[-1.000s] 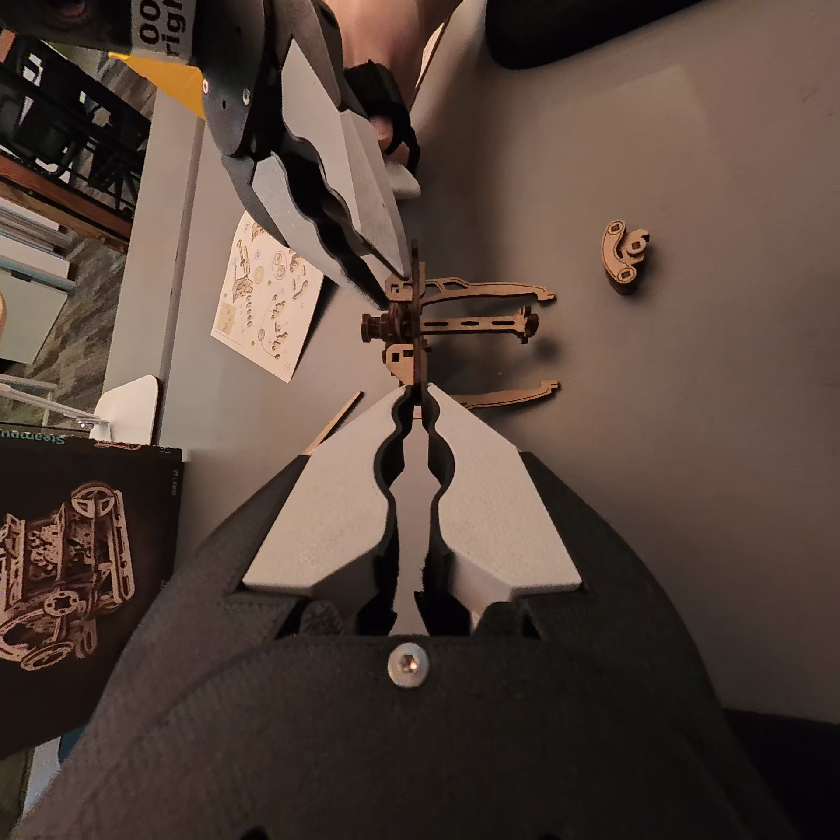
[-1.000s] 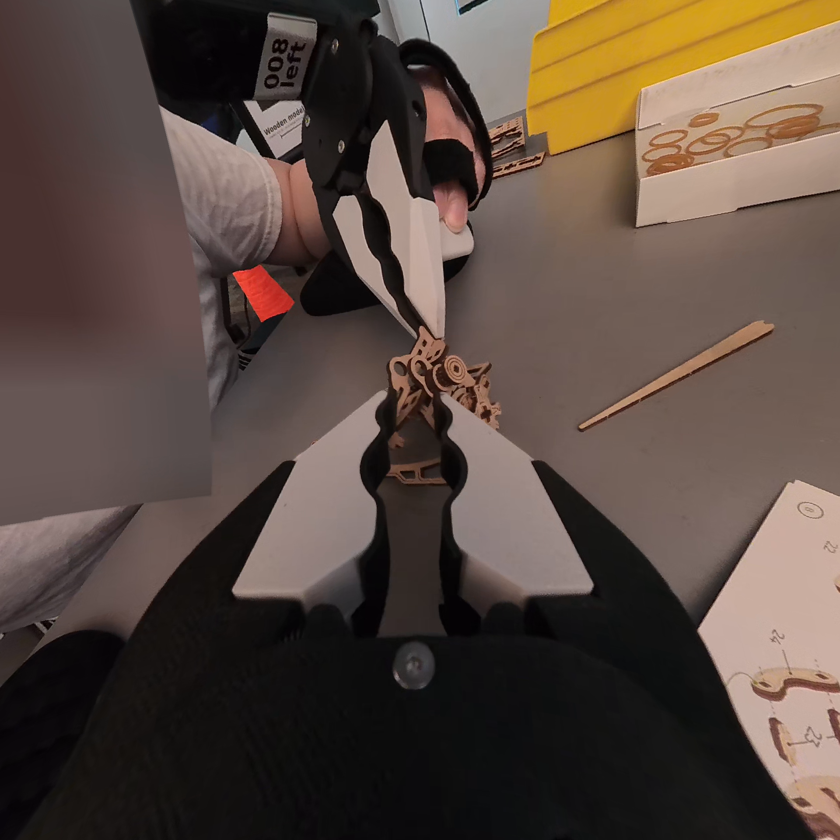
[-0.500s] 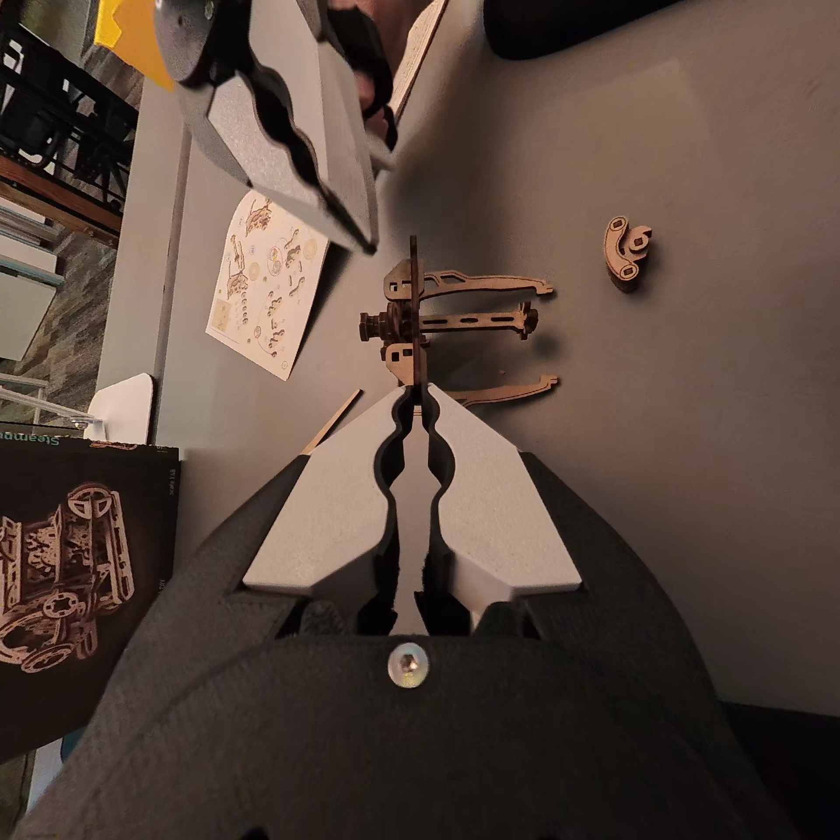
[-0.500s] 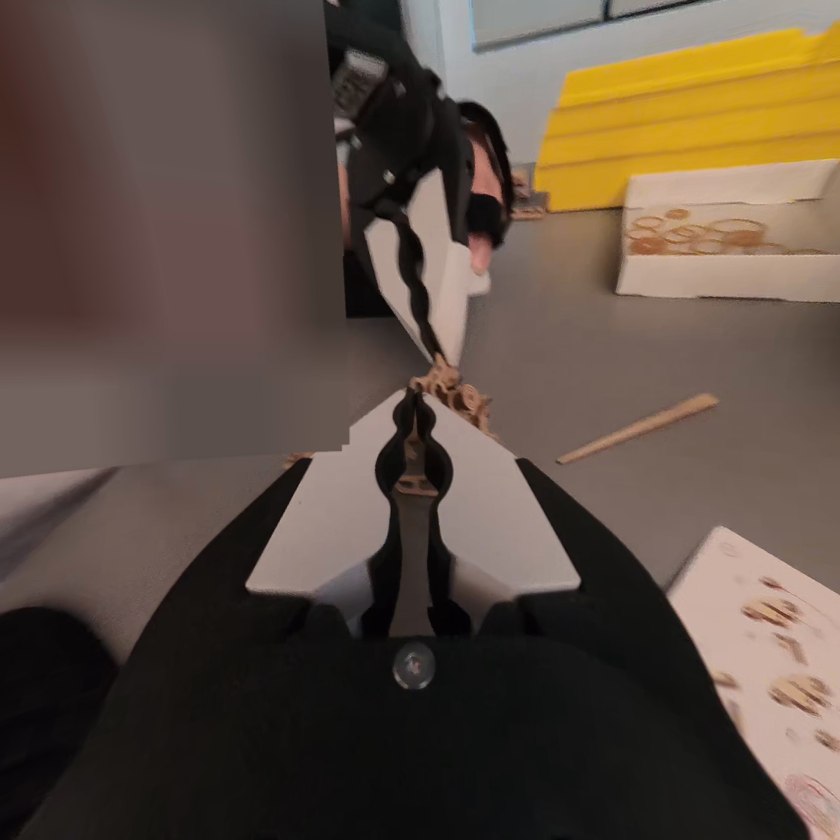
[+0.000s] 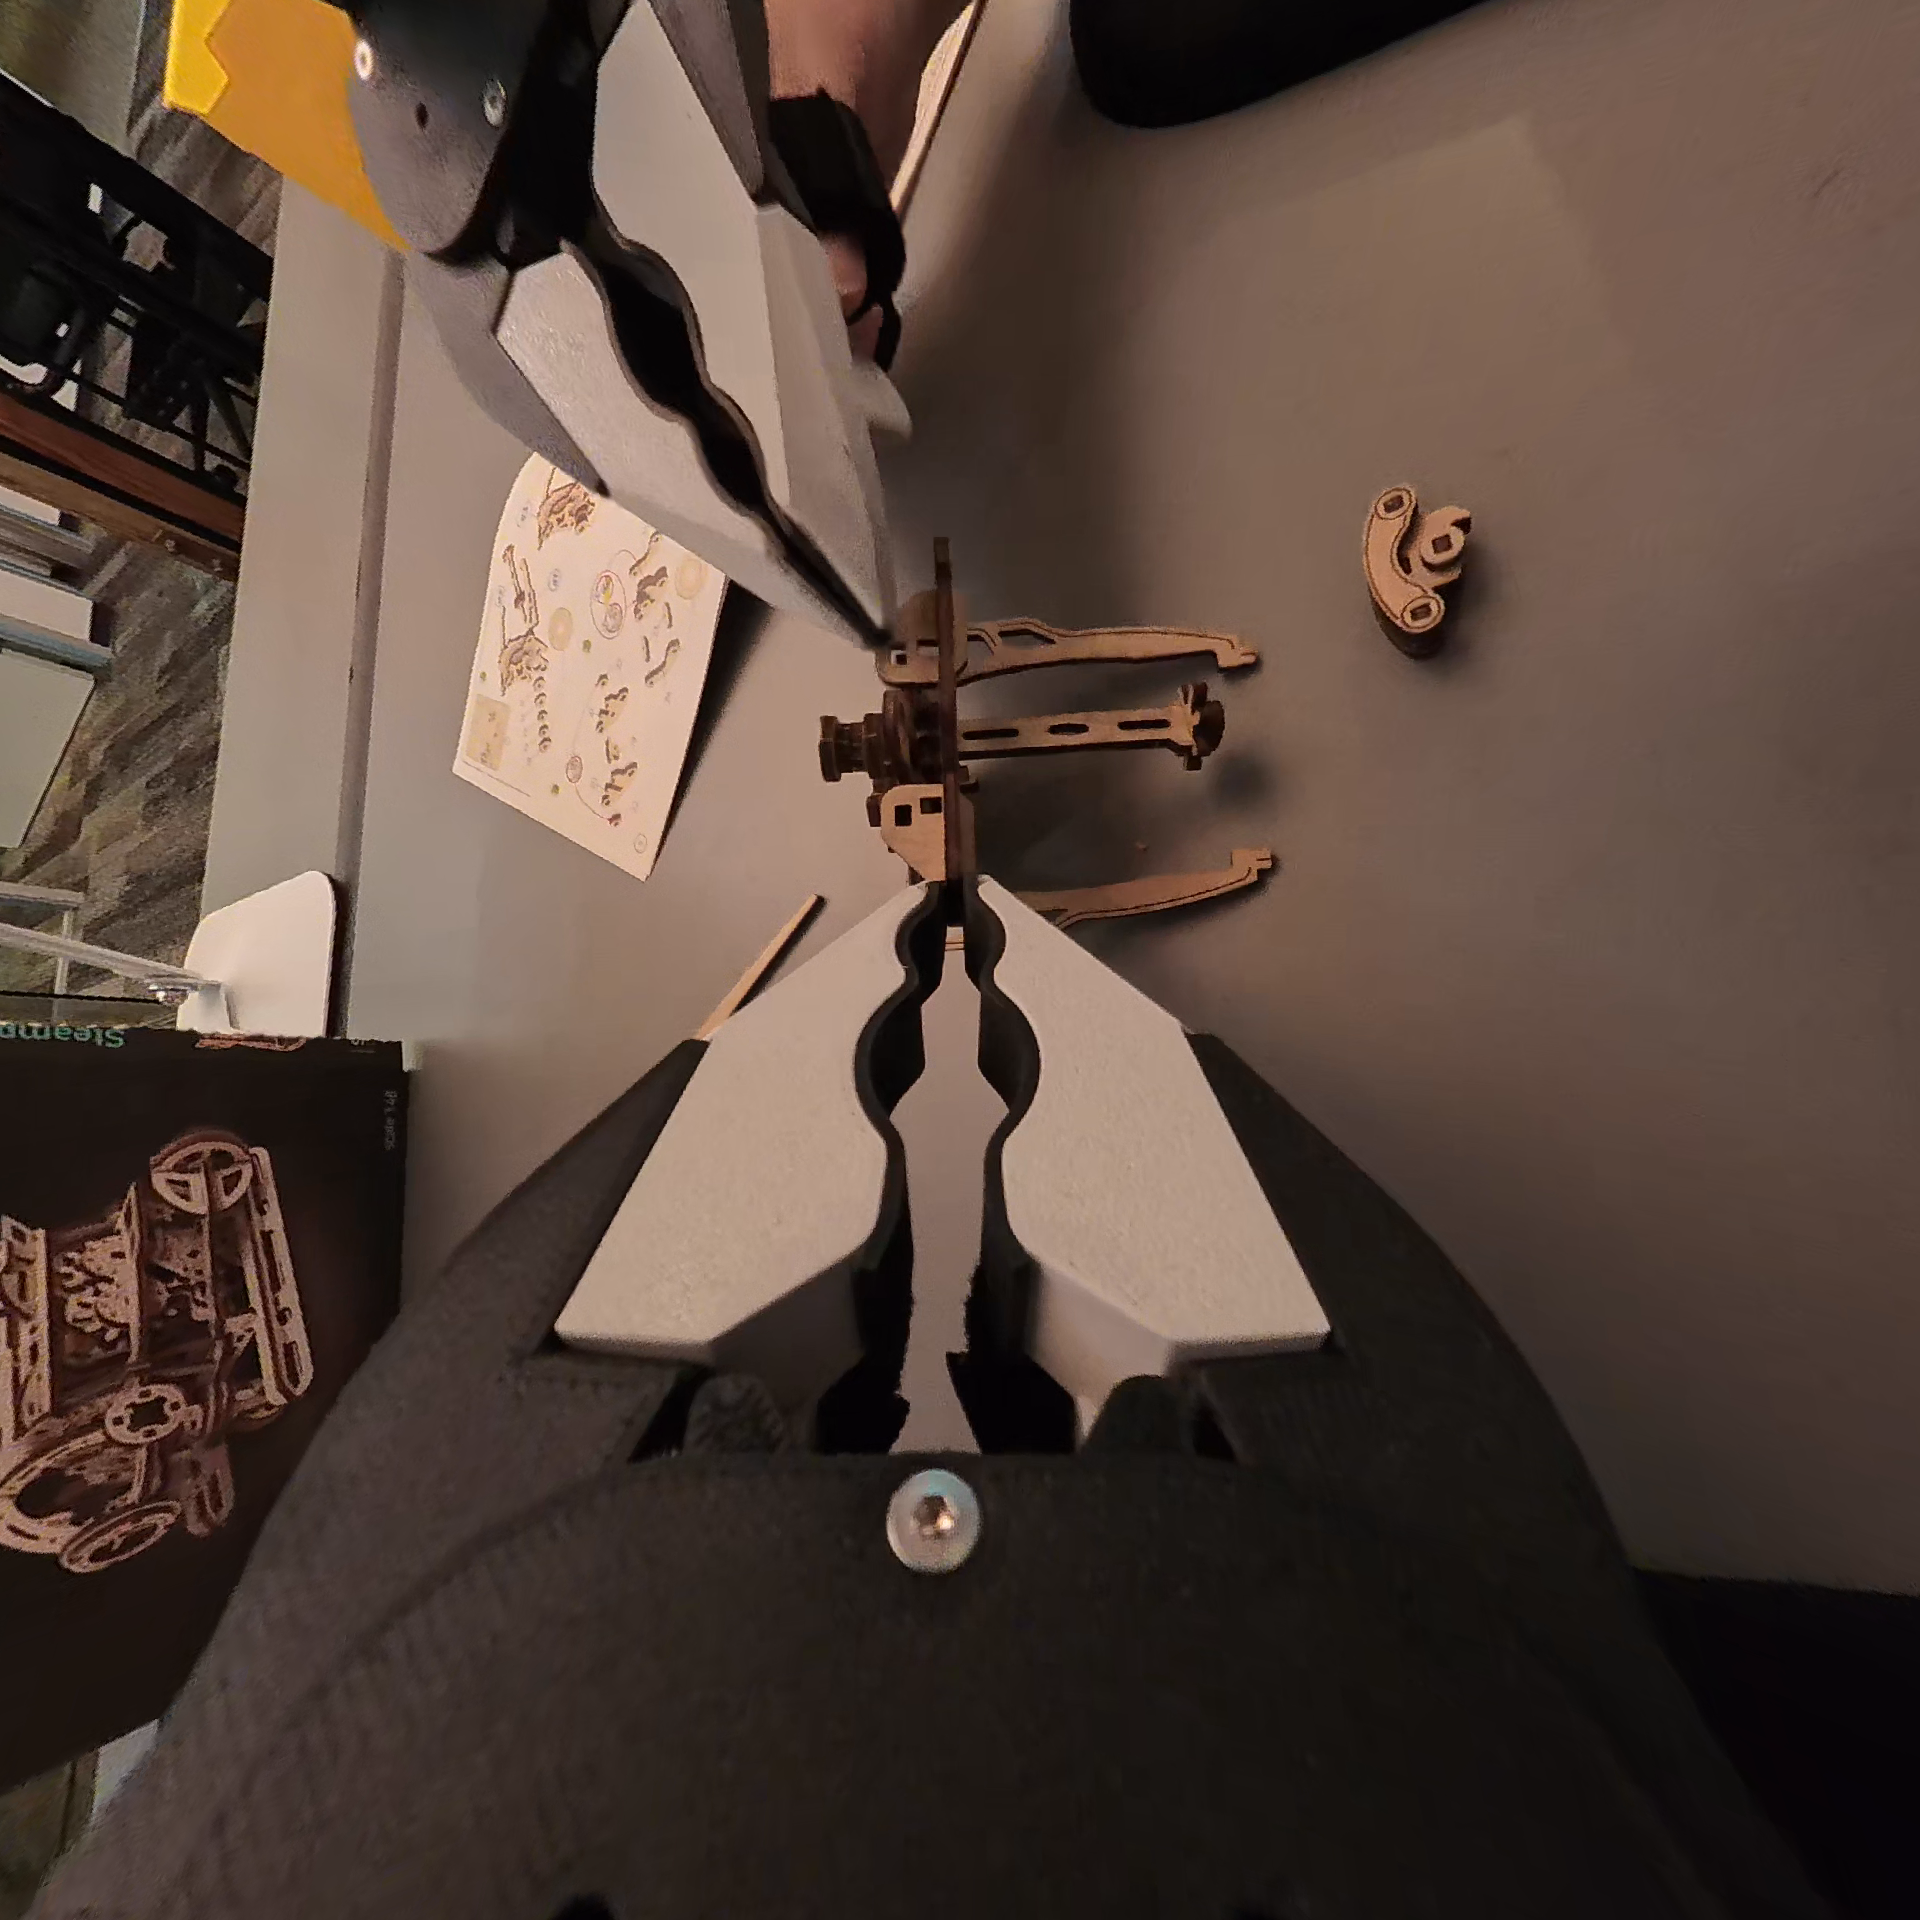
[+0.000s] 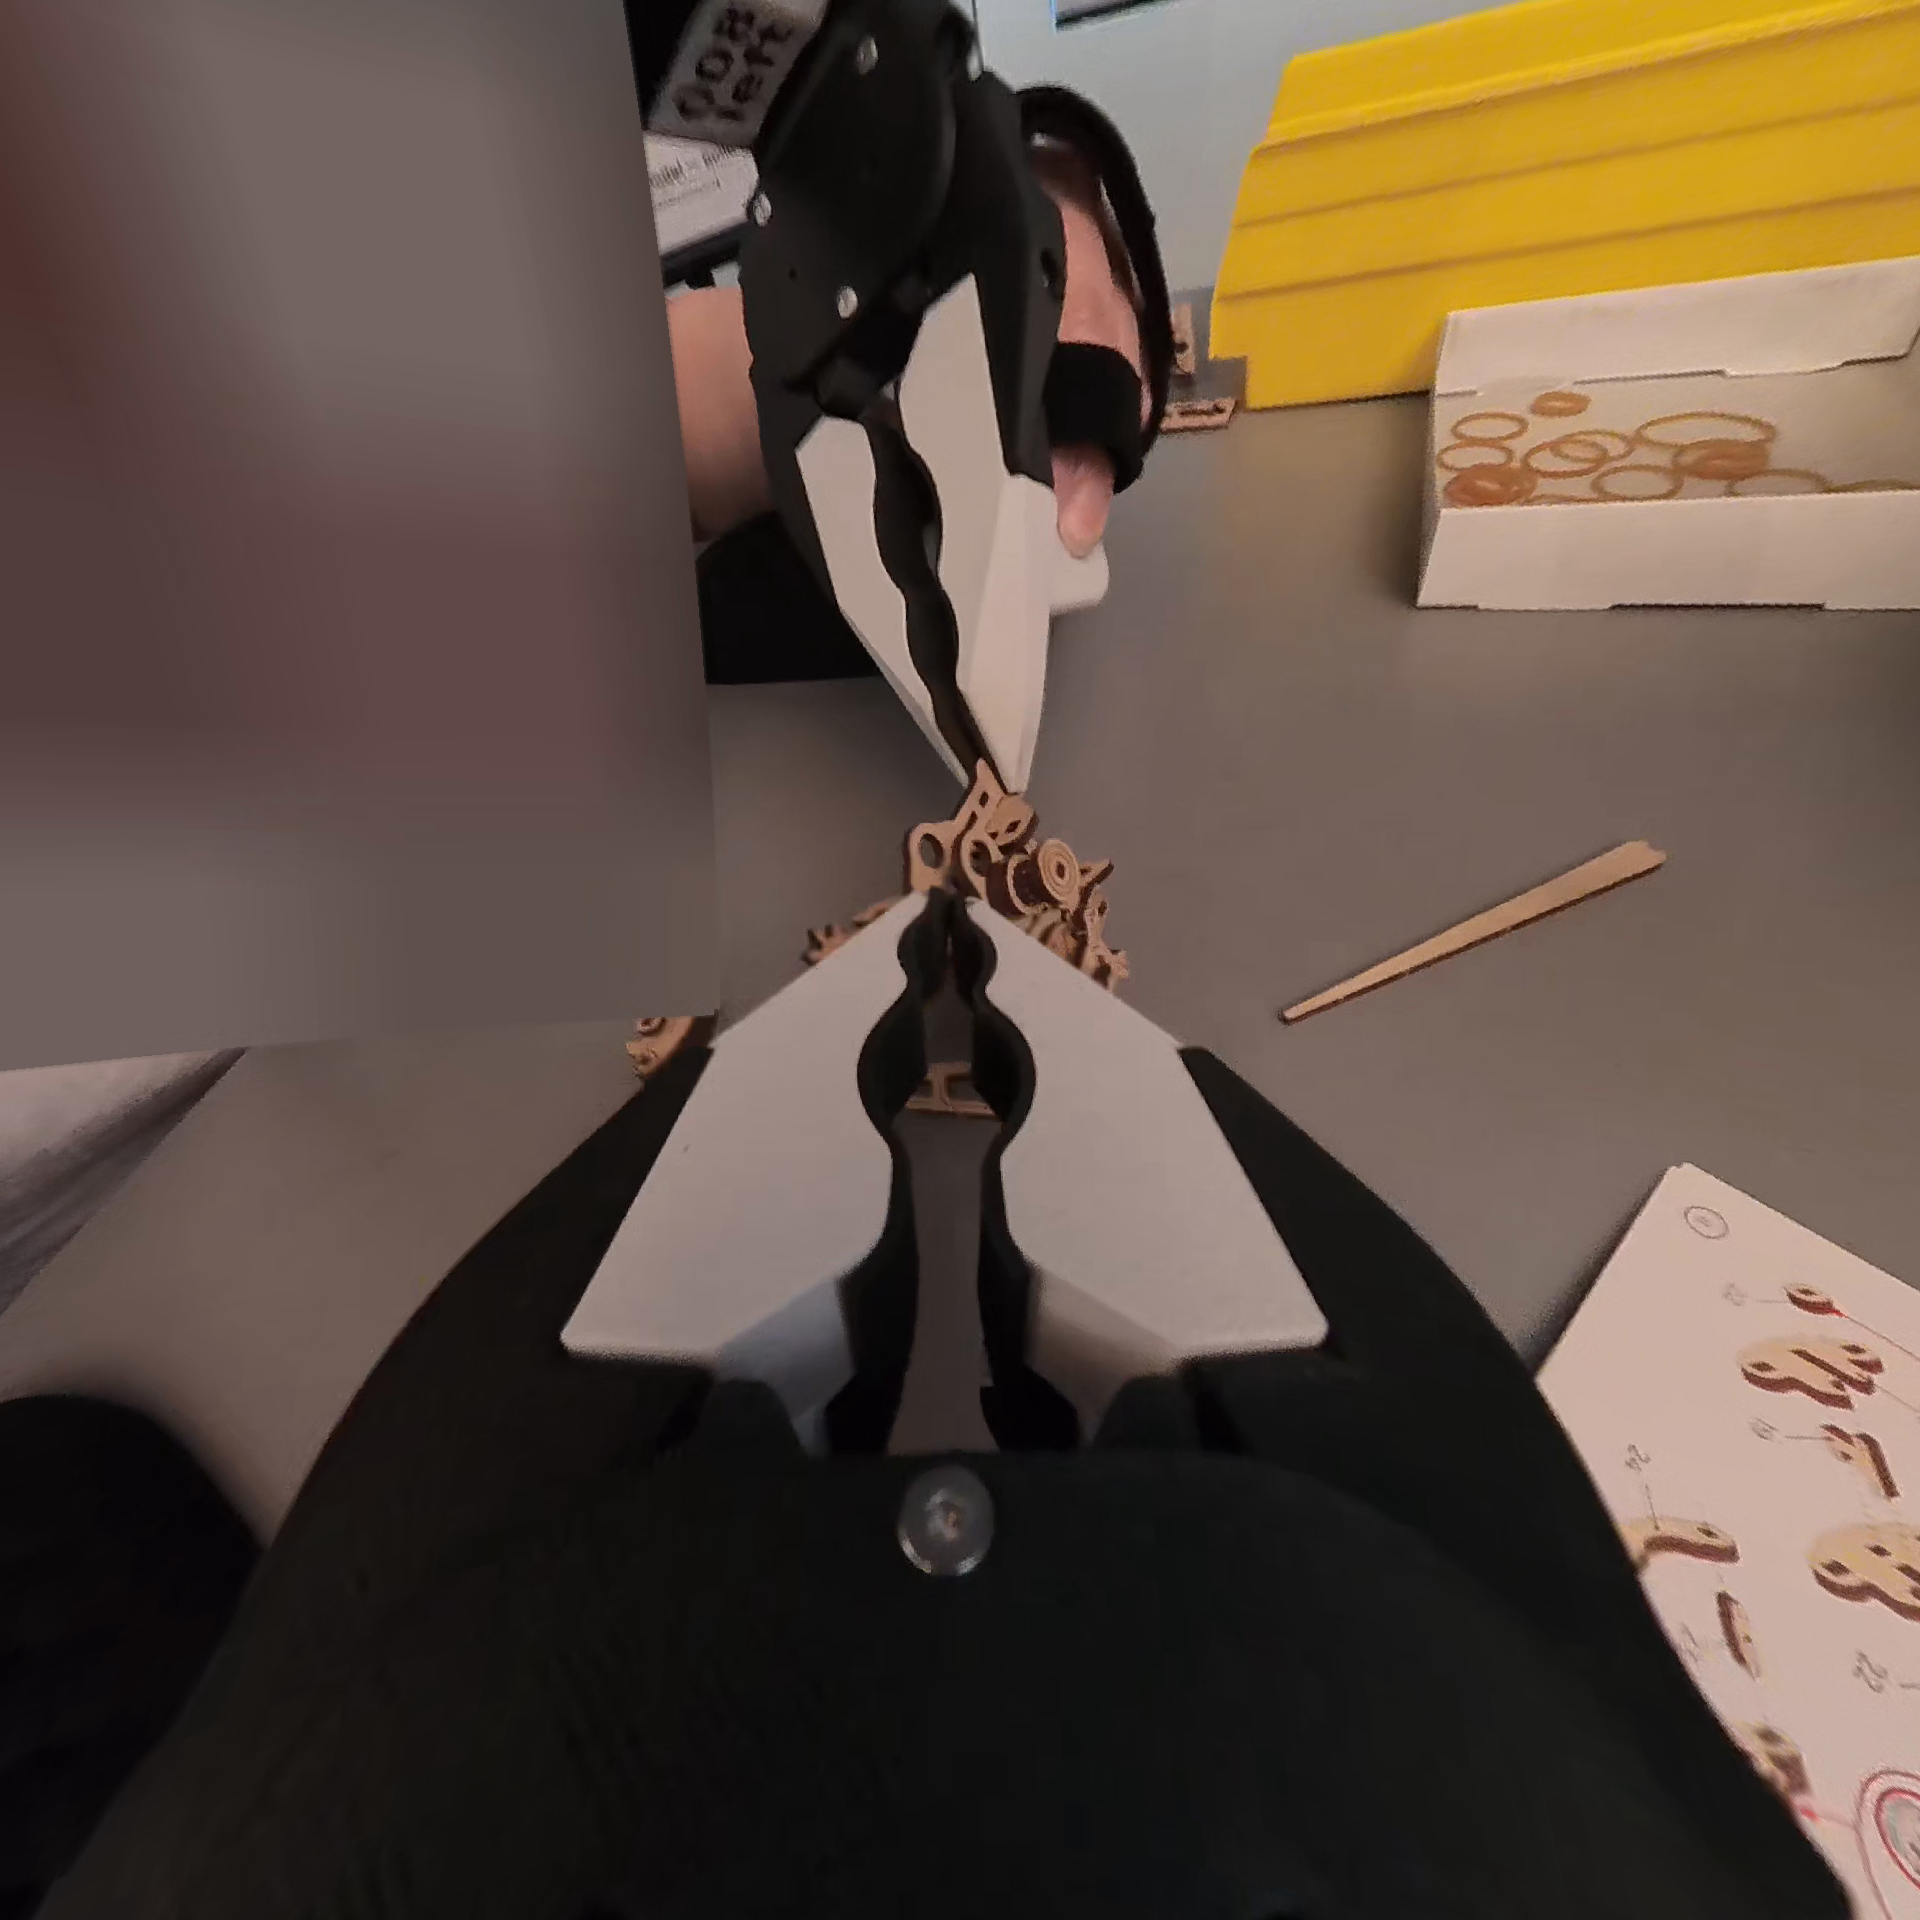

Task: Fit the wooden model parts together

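Brown wooden model assembly (image 5: pixel 940 727) upright above grey table, three arms apparently projecting sideways.

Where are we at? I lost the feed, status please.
Left gripper shut on wooden assembly. Right gripper, shut, tips at its upper edge. Loose curved piece lies apart; nothing in the way.

- Looks like a hobby or assembly workspace, indoors.
- Plain grey desk (image 6: pixel 1455 748) strewn with laser-cut wooden pieces.
- Printed instruction sheet (image 5: pixel 592 686) lying flat.
- Dark kit box (image 5: pixel 156 1299) picturing a wooden model.
- White cardboard tray (image 6: pixel 1662 540) holding wooden rings.
- Stacked yellow panels (image 6: pixel 1558 187) at the back.
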`<state>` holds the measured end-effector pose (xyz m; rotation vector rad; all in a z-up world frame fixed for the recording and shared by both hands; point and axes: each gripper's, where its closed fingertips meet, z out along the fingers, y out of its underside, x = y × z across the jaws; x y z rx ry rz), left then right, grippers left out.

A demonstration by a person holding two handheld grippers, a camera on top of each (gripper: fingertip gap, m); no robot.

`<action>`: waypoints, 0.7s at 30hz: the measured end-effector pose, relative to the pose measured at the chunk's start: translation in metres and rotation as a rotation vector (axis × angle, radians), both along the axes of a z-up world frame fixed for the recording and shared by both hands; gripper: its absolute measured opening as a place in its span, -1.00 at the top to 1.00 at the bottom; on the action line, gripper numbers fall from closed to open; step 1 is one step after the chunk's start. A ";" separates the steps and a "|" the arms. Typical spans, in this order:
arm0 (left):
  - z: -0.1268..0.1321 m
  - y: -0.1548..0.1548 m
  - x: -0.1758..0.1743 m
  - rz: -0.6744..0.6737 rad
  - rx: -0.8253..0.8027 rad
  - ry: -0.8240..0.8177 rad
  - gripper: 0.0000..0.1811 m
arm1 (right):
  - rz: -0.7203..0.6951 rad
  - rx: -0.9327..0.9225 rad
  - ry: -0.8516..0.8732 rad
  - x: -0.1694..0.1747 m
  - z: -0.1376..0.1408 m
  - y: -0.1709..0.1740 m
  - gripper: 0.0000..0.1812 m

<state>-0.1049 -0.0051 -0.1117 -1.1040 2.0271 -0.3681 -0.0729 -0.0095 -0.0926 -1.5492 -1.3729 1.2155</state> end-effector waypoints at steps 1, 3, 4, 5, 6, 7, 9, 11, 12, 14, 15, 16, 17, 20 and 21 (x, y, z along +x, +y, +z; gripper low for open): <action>0.000 0.000 0.000 -0.002 0.000 0.001 1.00 | 0.001 0.011 -0.011 0.000 -0.002 0.000 1.00; 0.000 0.000 0.000 -0.001 0.001 0.000 1.00 | 0.001 0.019 -0.010 0.001 -0.002 0.000 1.00; 0.000 0.000 0.000 -0.001 -0.002 -0.003 1.00 | 0.005 0.019 -0.010 0.002 -0.002 -0.001 1.00; 0.000 -0.001 0.000 0.000 -0.005 -0.005 1.00 | 0.006 0.022 -0.006 0.002 -0.003 -0.001 1.00; 0.000 -0.001 0.000 0.001 -0.004 -0.006 1.00 | 0.008 0.028 -0.002 0.002 -0.003 -0.001 1.00; 0.000 -0.001 0.000 0.000 -0.003 -0.005 1.00 | 0.010 0.036 0.001 0.002 -0.003 -0.001 1.00; 0.000 -0.001 0.000 0.001 -0.002 -0.005 1.00 | 0.011 0.042 0.005 0.002 -0.003 -0.001 1.00; 0.000 -0.001 0.001 0.002 0.000 -0.008 1.00 | 0.006 0.037 0.007 0.002 -0.004 0.000 1.00; 0.001 0.000 0.001 0.003 0.004 -0.013 1.00 | 0.007 0.035 0.010 0.003 -0.004 0.001 1.00; 0.001 -0.001 0.002 0.001 0.000 -0.020 1.00 | 0.011 0.030 0.018 0.003 -0.004 0.000 1.00; 0.001 -0.001 0.002 0.002 -0.006 -0.021 0.99 | 0.012 0.038 0.018 0.003 -0.004 0.000 1.00; 0.001 -0.001 0.002 0.003 -0.013 -0.022 0.99 | 0.012 0.052 0.014 0.004 -0.004 0.000 1.00; 0.001 -0.001 0.002 0.002 -0.016 -0.023 0.99 | 0.011 0.070 0.011 0.003 -0.005 0.000 1.00; 0.001 0.000 0.002 0.003 -0.019 -0.041 0.99 | 0.009 0.100 0.006 0.003 -0.005 0.000 1.00; 0.002 0.001 0.002 0.004 -0.017 -0.052 0.99 | 0.012 0.101 0.007 0.003 -0.005 -0.001 1.00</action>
